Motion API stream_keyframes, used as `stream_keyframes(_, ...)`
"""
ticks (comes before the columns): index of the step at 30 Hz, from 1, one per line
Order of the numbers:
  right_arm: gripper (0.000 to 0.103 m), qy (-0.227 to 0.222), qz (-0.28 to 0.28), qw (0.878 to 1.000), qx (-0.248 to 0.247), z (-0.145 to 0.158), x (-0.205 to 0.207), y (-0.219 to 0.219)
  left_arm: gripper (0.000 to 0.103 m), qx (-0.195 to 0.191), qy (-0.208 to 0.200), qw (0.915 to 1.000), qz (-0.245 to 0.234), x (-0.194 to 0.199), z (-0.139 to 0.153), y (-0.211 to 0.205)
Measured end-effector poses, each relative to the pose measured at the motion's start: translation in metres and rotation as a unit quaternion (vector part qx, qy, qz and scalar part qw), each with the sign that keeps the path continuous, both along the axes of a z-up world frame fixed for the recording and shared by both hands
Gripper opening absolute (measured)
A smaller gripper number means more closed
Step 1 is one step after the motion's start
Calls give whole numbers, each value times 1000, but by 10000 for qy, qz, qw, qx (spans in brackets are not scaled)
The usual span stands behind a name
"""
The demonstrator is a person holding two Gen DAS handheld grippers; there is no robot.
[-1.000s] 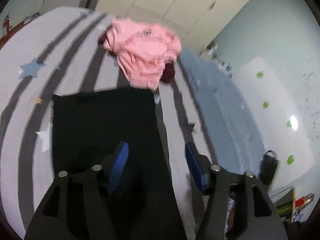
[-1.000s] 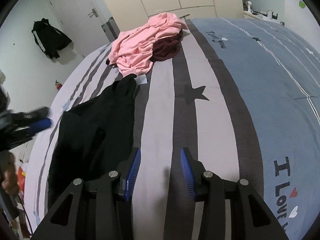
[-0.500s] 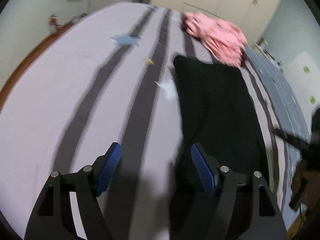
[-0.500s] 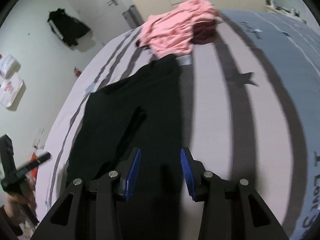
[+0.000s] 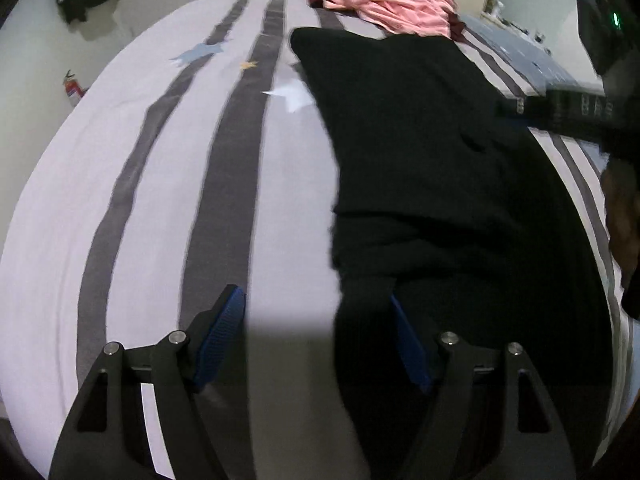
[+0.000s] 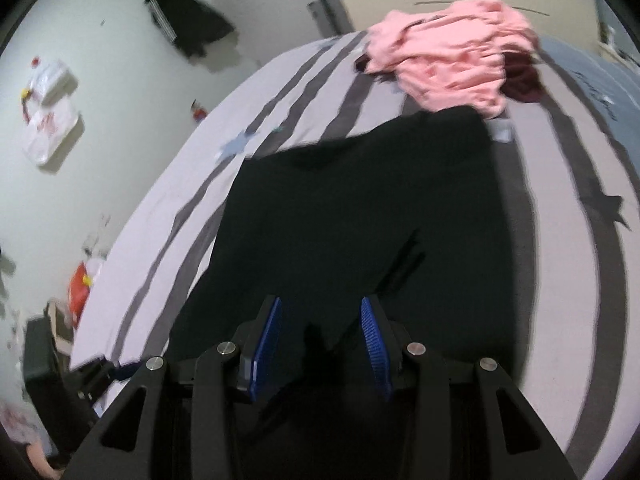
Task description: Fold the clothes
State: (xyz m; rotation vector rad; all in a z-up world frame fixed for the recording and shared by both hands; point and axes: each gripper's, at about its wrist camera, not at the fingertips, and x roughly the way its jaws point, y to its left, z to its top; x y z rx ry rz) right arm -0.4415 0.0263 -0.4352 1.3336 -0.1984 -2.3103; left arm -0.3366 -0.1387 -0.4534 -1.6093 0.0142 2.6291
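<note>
The bed is filling both views, its pale cover carrying dark lengthwise stripes, a few printed stars, and a blue-grey band along the right side; its left edge is curving down toward a white wall, and a wide stretch of bare cover is lying open to the left of the clothes. One black garment is lying spread flat and long down the middle of the bed, its left edge running fairly straight, a fold line crossing it near the close end and a small crease showing in the cloth in the right wrist view. At the far end one pink garment is sitting in a crumpled heap, overlapping the black garment's far edge, with one dark red piece tucked beside and partly under it. One dark jacket is hanging on the wall. The left hand-held gripper is hovering released, jaws wide, straddling the black garment's left edge, one blue pad over bare cover and the other over black cloth. The right hand-held gripper is also hanging released above the near end of the black garment, grasping nothing.
</note>
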Motion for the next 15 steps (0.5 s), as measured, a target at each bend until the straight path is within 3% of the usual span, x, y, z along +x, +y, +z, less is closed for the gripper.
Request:
stream_keyframes(3, 38, -163, 147, 9989, 412, -21, 1, -12, 71, 274, -23, 9993, 248, 2, 1, -10)
stream_keyframes(8, 38, -127, 50, 9991, 411, -32, 4, 6, 71, 1209, -16, 9900, 722, 6, 13, -32)
stream_keyframes(10, 38, -176, -8, 9994, 296, -31, 3, 12, 71, 1146, 286, 9910, 627, 4, 29, -31)
stream_keyframes(15, 38, -79, -371, 9992, 85, -18, -7, 33, 69, 1383, 739, 9868, 400, -48, 50, -24)
